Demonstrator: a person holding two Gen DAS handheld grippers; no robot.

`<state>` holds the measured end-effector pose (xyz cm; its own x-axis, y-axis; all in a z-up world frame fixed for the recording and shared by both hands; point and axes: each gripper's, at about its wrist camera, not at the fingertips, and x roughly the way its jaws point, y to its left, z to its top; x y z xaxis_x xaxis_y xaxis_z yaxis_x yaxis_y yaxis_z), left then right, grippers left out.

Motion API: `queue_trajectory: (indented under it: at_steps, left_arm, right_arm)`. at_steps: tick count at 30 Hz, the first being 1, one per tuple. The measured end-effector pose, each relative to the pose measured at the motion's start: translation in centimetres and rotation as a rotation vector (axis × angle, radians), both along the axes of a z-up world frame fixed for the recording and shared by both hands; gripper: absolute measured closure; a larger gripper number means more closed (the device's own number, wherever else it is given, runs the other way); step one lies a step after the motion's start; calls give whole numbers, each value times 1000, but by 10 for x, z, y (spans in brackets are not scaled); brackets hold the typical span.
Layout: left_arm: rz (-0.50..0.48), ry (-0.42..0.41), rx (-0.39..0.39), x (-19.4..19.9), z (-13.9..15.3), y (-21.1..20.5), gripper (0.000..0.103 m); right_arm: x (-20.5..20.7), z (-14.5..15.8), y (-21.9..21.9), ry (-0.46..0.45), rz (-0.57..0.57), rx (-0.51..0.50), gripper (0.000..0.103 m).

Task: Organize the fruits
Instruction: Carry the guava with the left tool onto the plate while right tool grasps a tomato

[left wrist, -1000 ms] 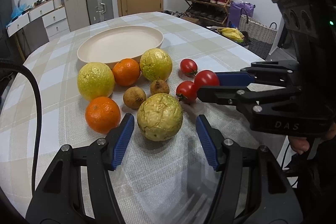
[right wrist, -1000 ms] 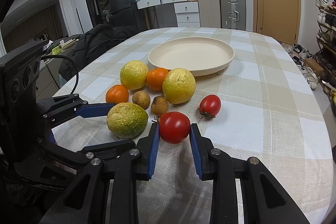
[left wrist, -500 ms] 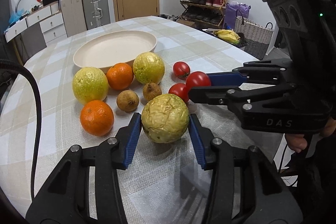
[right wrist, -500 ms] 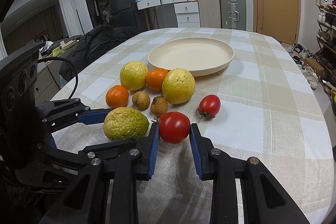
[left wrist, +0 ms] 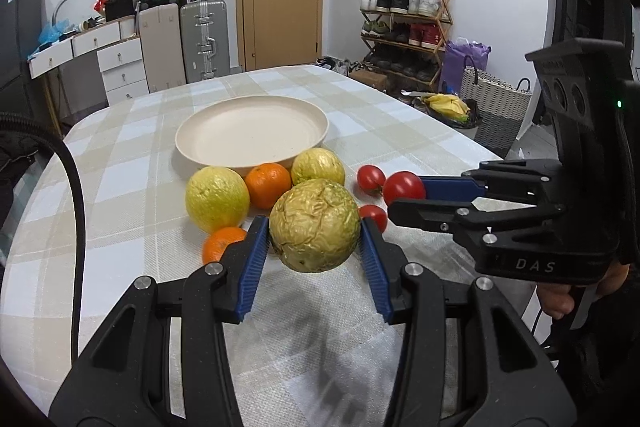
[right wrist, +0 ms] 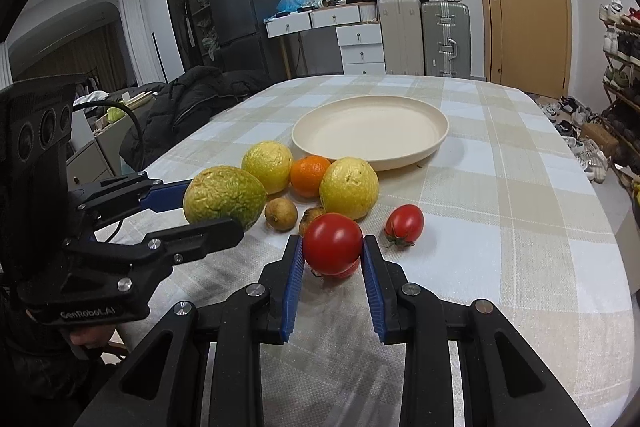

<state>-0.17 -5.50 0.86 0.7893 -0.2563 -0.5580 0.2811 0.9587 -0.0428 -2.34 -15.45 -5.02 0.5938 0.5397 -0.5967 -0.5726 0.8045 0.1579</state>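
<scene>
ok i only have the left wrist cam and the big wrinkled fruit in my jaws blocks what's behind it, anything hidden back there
Observer: Yes. The right wrist view shows a round brown fruit and a second brown fruit side by side on the cloth, in front of the orange.
Operator: is the right gripper's tomato square in the pads
Observer: From its own camera the held tomato sits centred in the right gripper, with a blue pad against each side.
Operator: anything under it
Observer: A second tomato shows just below the held one in that view, mostly covered by it.
</scene>
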Motion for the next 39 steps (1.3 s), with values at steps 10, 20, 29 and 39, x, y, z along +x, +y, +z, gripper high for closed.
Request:
queue_trajectory:
  at_steps: [10,20,29,39]
  left_arm:
    - [61,-36,-15,5,16,18,60]
    - [110,-56,-31,20,29,28,60]
    - [132,-60,-15,38,33,26,60]
    - [165,-67,-13,55,37,29,60]
  right_arm:
    - [6,8,-4,-17,-34,18,73]
    - [18,22,-3,-40,-47,33,73]
    - [33,36,4,-57,-37,47,73]
    - [46,45,13,-62,-25,54,73]
